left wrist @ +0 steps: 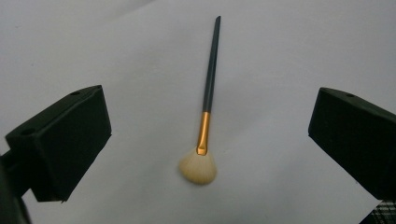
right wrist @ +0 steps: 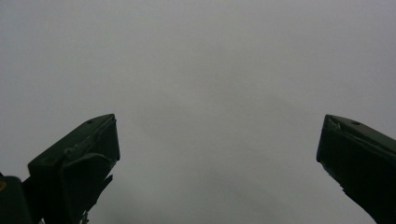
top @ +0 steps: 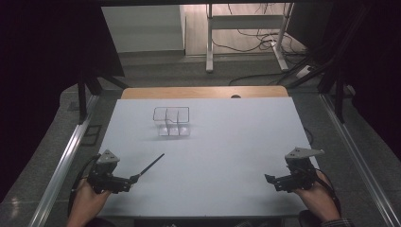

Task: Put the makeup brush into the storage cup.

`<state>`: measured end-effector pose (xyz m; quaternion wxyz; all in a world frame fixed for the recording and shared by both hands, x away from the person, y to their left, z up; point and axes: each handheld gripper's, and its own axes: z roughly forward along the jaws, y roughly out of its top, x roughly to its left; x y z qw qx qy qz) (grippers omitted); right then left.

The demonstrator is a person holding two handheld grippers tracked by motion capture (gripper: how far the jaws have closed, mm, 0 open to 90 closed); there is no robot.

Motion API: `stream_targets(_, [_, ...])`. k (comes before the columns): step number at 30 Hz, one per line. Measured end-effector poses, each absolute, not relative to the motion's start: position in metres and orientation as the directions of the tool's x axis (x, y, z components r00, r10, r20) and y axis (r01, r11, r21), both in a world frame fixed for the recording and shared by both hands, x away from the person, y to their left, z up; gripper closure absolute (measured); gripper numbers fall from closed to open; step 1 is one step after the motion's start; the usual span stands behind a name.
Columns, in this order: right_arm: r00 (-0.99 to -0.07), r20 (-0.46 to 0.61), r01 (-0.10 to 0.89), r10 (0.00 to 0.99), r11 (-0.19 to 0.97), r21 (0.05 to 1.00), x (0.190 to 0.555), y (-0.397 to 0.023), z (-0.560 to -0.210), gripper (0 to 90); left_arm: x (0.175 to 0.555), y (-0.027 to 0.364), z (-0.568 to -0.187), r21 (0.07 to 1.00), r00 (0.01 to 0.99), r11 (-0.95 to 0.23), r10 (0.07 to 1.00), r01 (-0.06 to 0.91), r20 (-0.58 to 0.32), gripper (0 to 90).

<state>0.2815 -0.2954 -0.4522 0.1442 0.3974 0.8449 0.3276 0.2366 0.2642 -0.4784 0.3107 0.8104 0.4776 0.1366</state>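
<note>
A makeup brush [top: 150, 167] lies flat on the white table [top: 227, 142] at the front left, its dark handle pointing away toward the middle. In the left gripper view the brush [left wrist: 208, 93] has a gold ferrule and a cream fan of bristles nearest me. My left gripper [top: 128, 183] is just behind the bristle end; its jaws stand wide apart with the brush between and ahead of them, untouched. My right gripper [top: 269, 179] hovers open at the front right, over bare table [right wrist: 210, 70], holding nothing.
A clear plastic organizer [top: 171, 121] with several compartments stands on the far left-centre of the table. A wooden strip [top: 203, 92] edges the far side. Beyond it are floor cables and a desk frame [top: 246, 28].
</note>
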Motion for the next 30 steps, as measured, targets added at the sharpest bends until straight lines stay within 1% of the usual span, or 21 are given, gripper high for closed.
stream_targets(30, [-0.64,0.009,0.596,0.769,0.489,0.637,0.283,-0.294,-0.456,0.0,0.259,0.261,-0.476,0.611,0.486,-0.354,0.872,0.708,-0.057,0.0])
